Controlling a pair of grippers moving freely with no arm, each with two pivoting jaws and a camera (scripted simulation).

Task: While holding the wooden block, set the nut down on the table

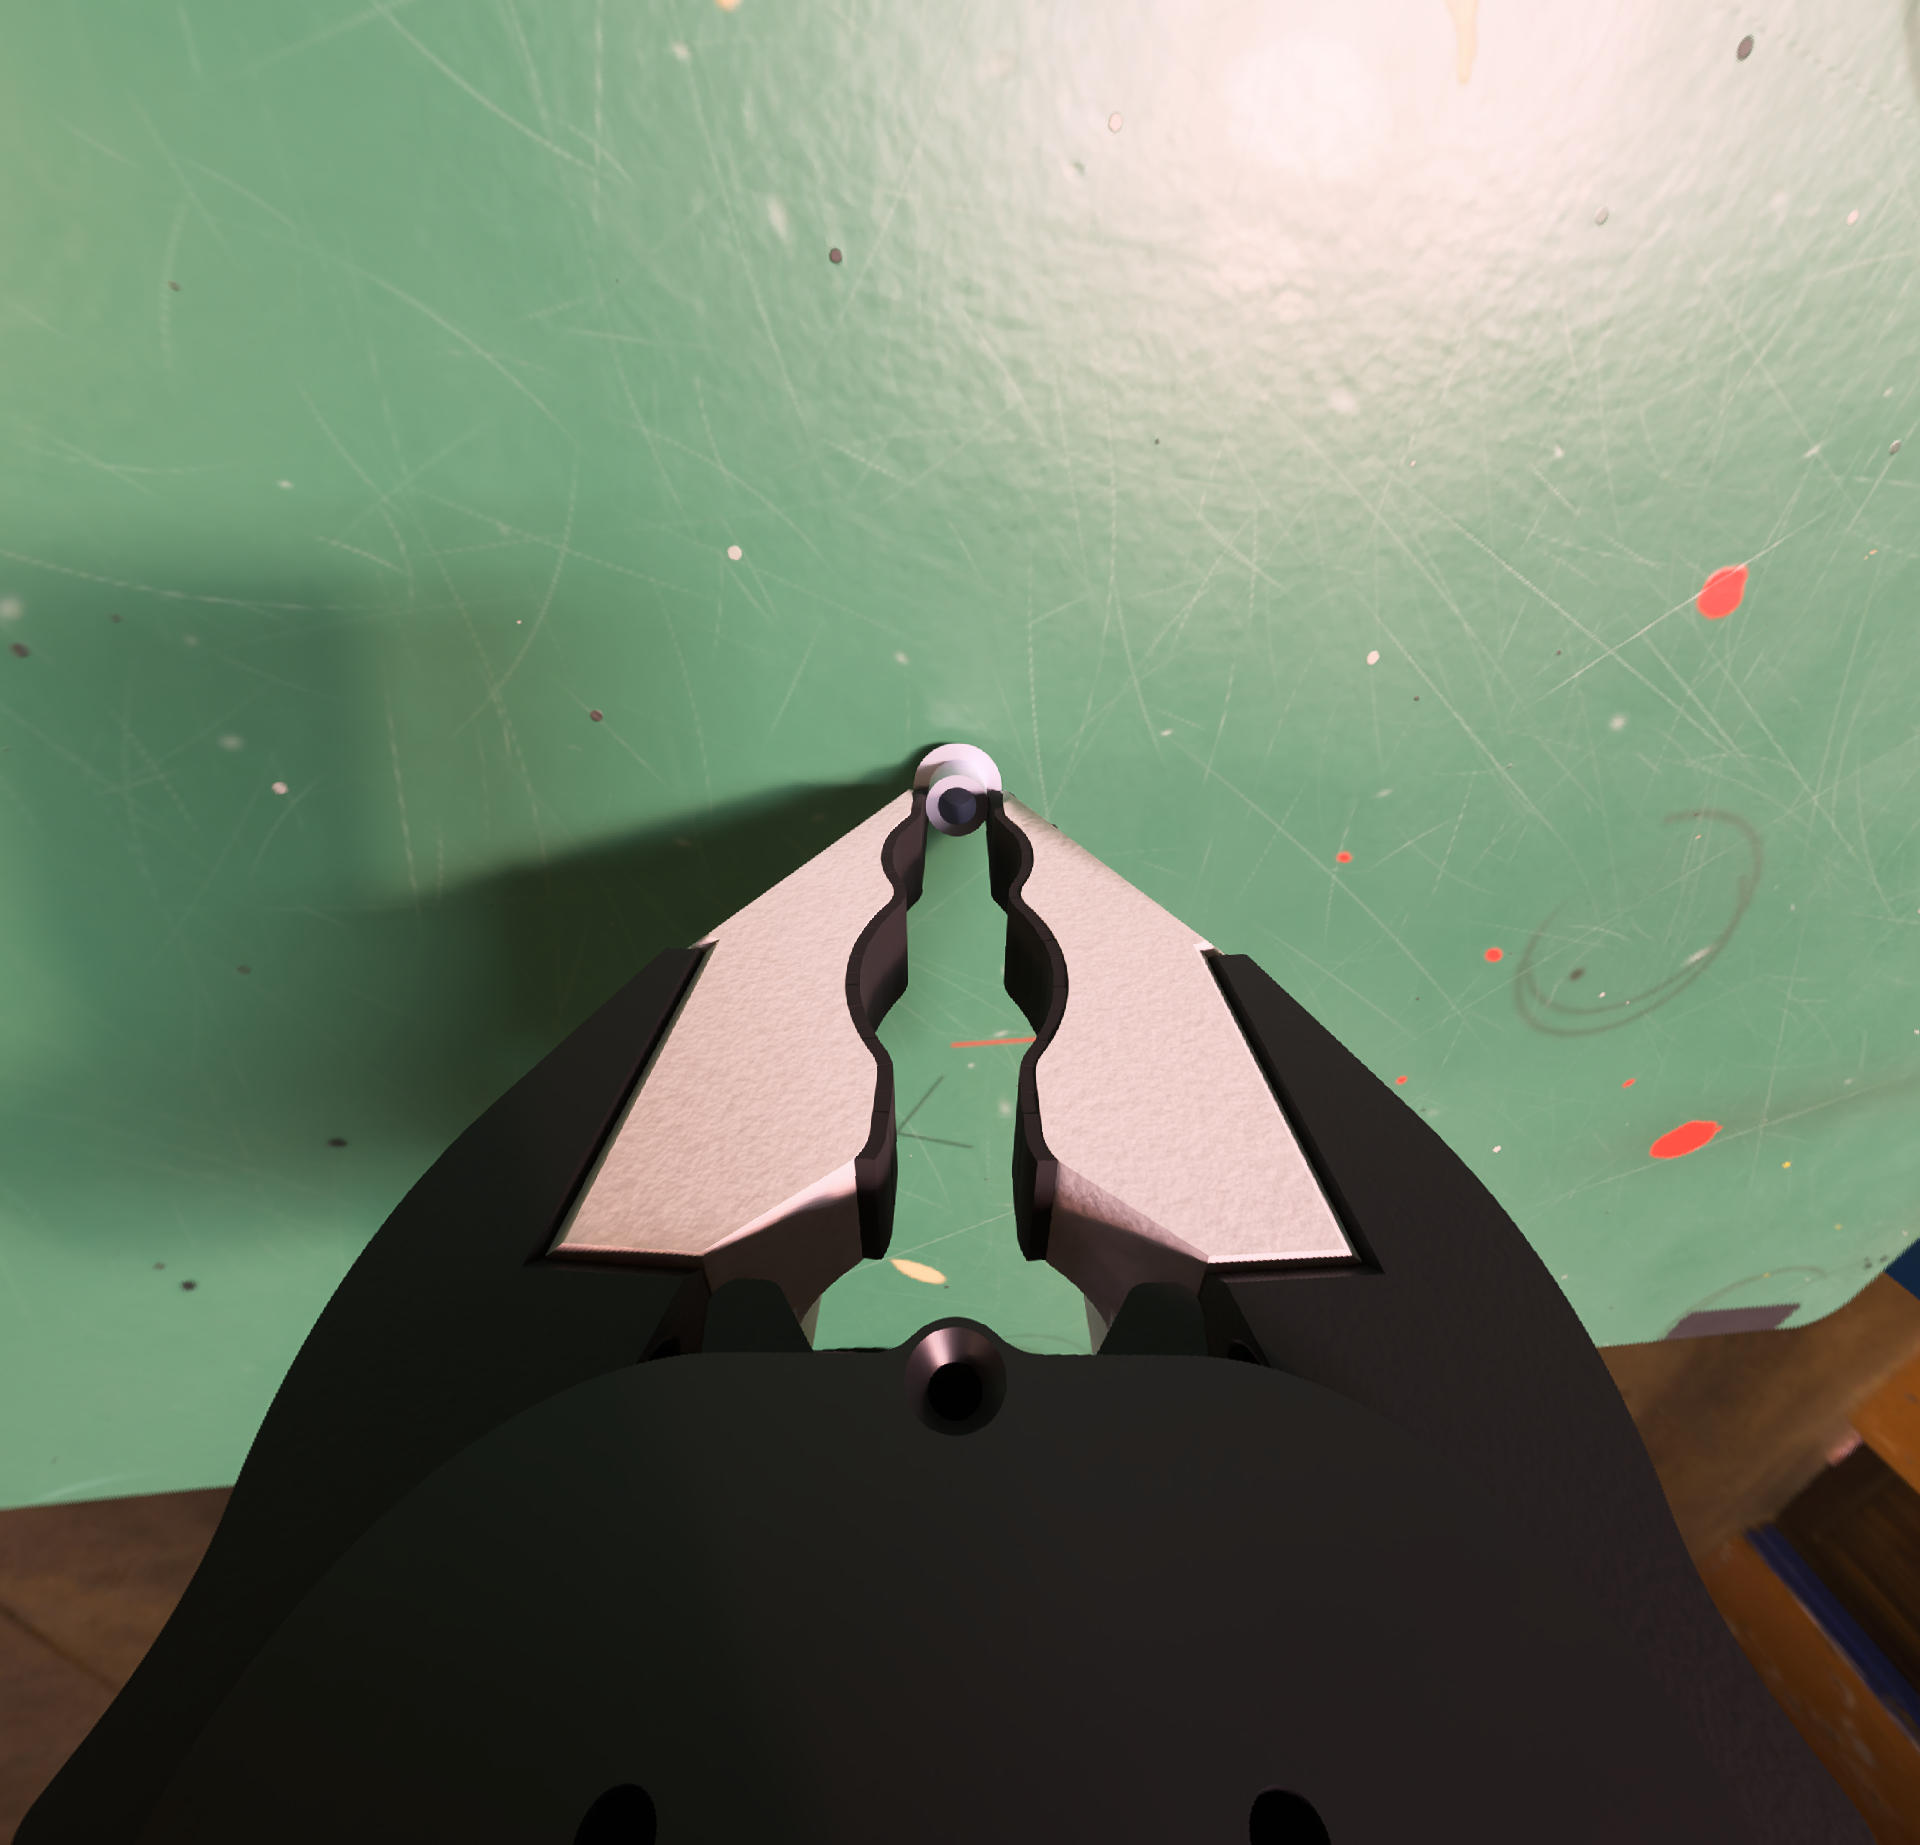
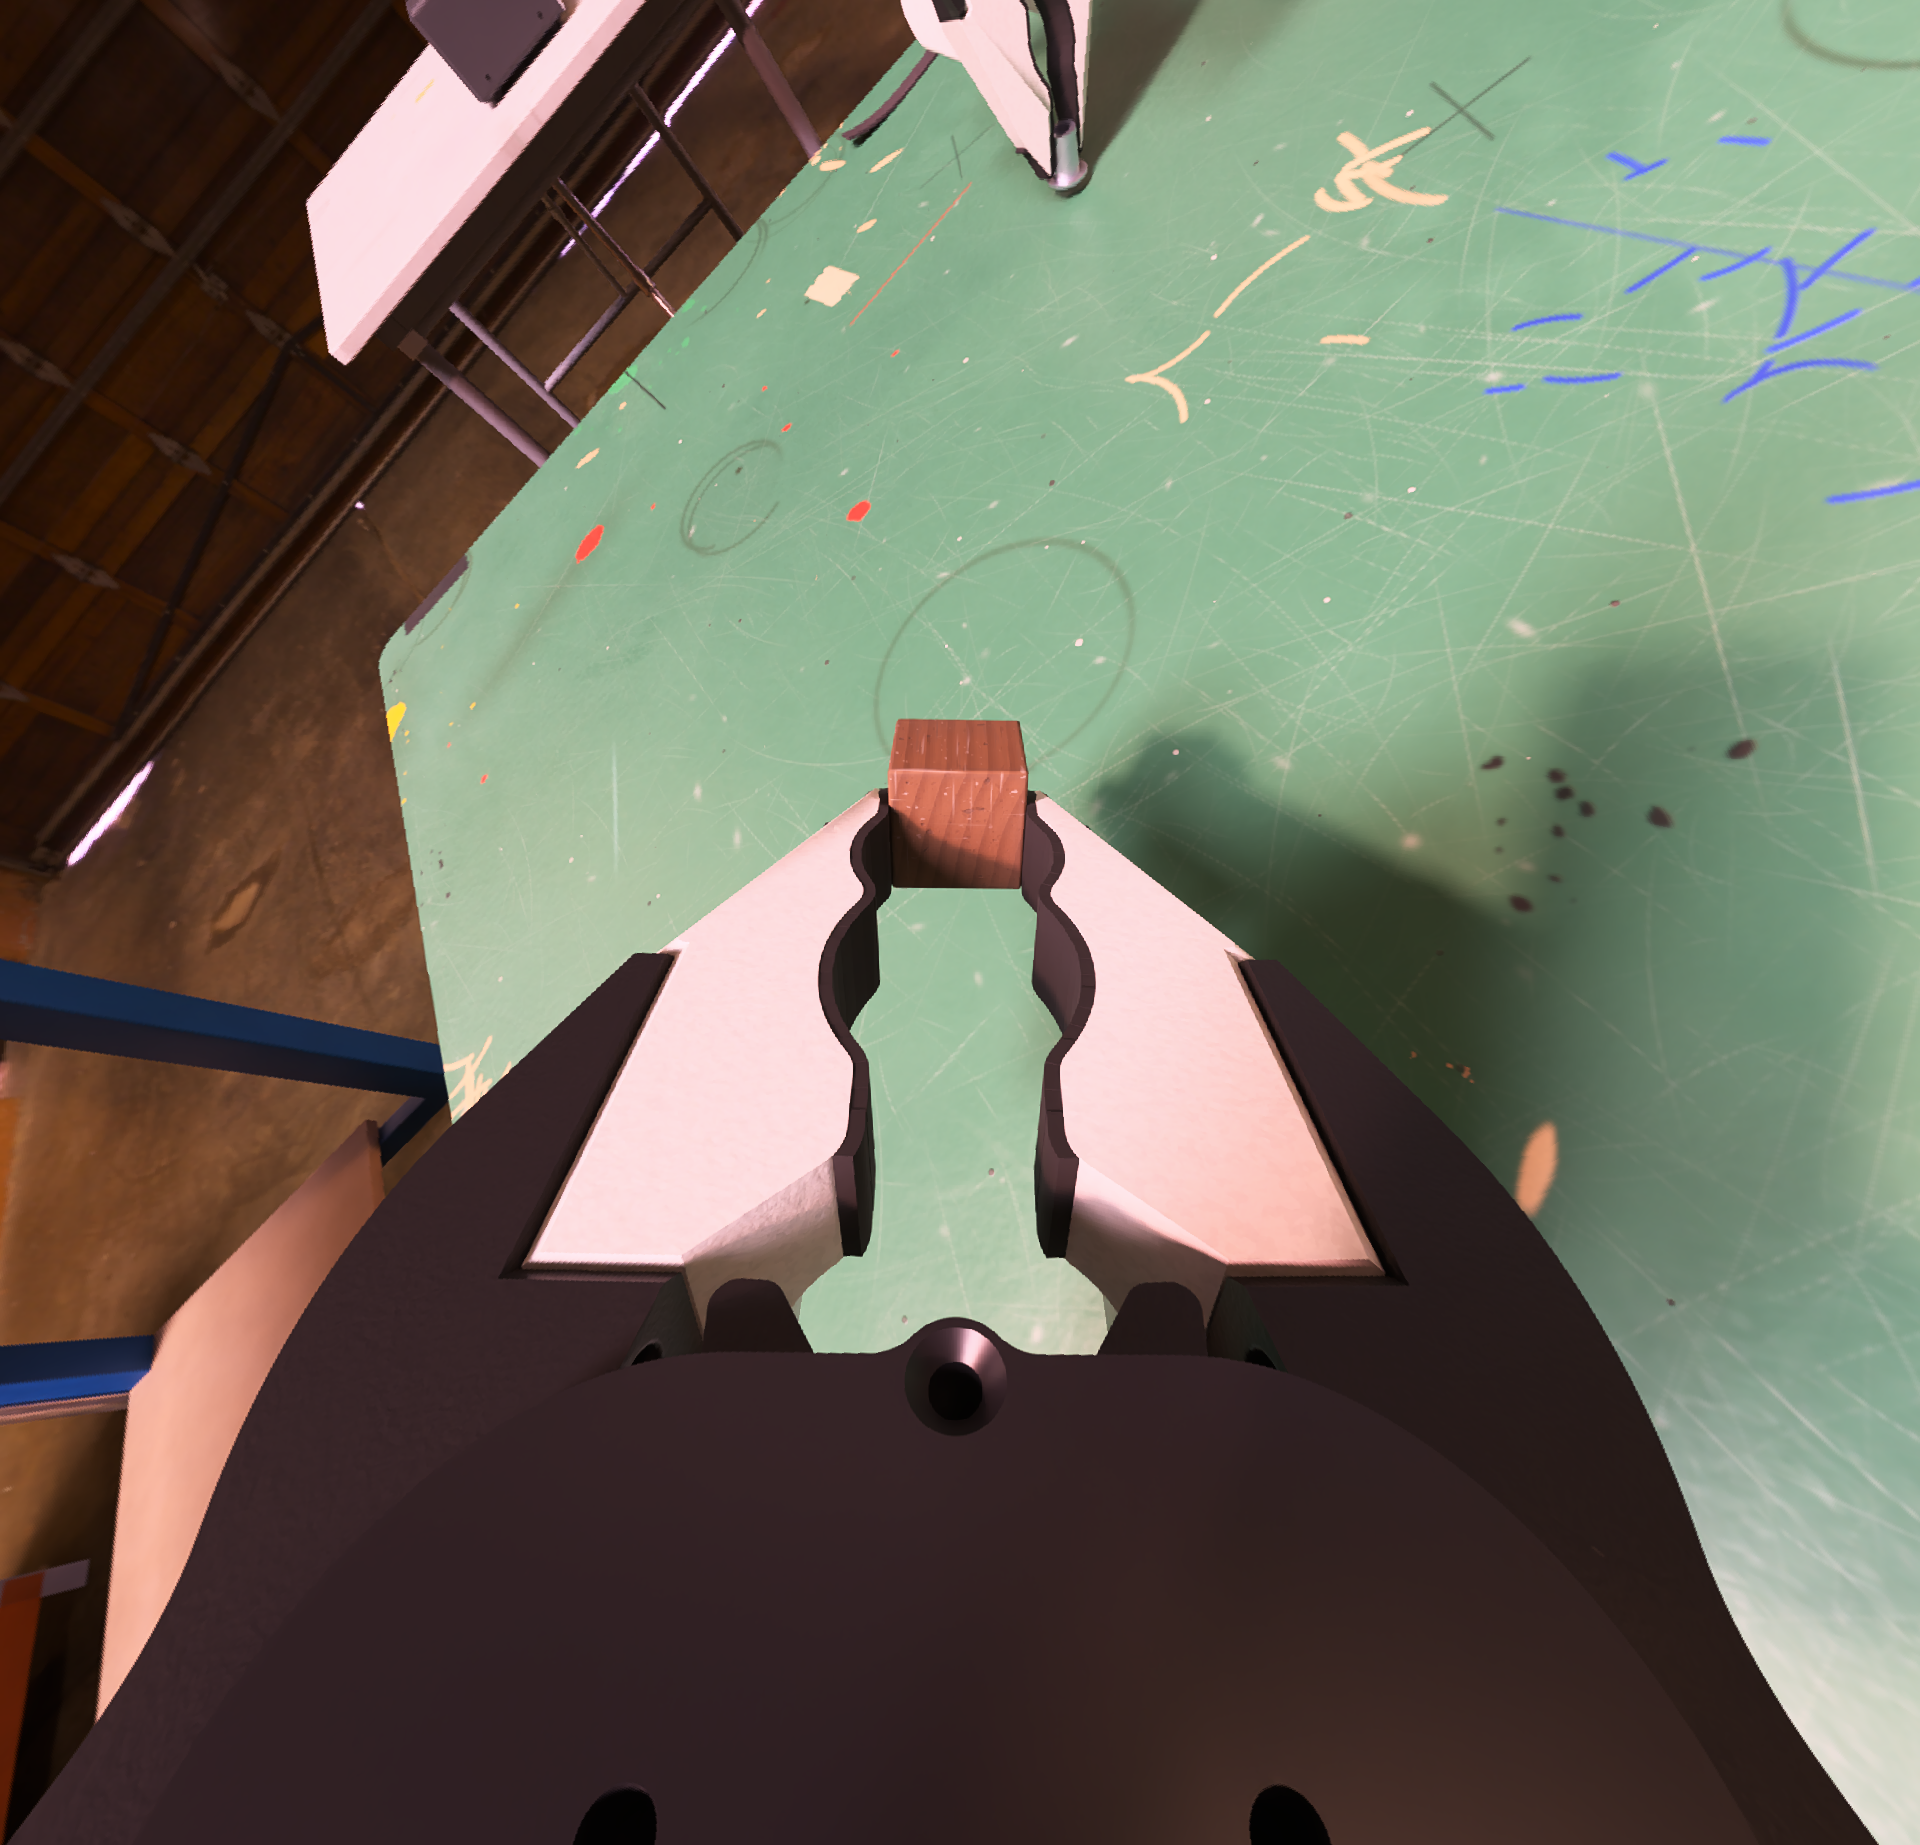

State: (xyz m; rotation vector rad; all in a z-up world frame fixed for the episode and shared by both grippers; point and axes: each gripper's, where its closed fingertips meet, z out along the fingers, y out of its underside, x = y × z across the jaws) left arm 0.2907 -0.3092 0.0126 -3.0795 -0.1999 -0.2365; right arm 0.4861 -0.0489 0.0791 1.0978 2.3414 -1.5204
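Note:
My left gripper point(image 1: 958, 808) is shut on a small pale grey nut point(image 1: 956, 796), pinched at the very fingertips. The nut sits low, at or just above the green table point(image 1: 1039, 393). In the right wrist view the left gripper point(image 2: 1055, 148) points down at the far table edge, with the nut point(image 2: 1068, 172) at its tips, seemingly touching the surface. My right gripper point(image 2: 958, 829) is shut on a brown wooden block point(image 2: 958, 803) and holds it above the table point(image 2: 1351, 600).
The table's left edge and rounded corner point(image 2: 416, 642) drop to a brown floor. A white folding table point(image 2: 436, 185) with a grey box point(image 2: 488, 3) stands beyond. A blue frame point(image 2: 208, 1037) is at the left. The table's near edge point(image 1: 1766, 1322) shows at lower right.

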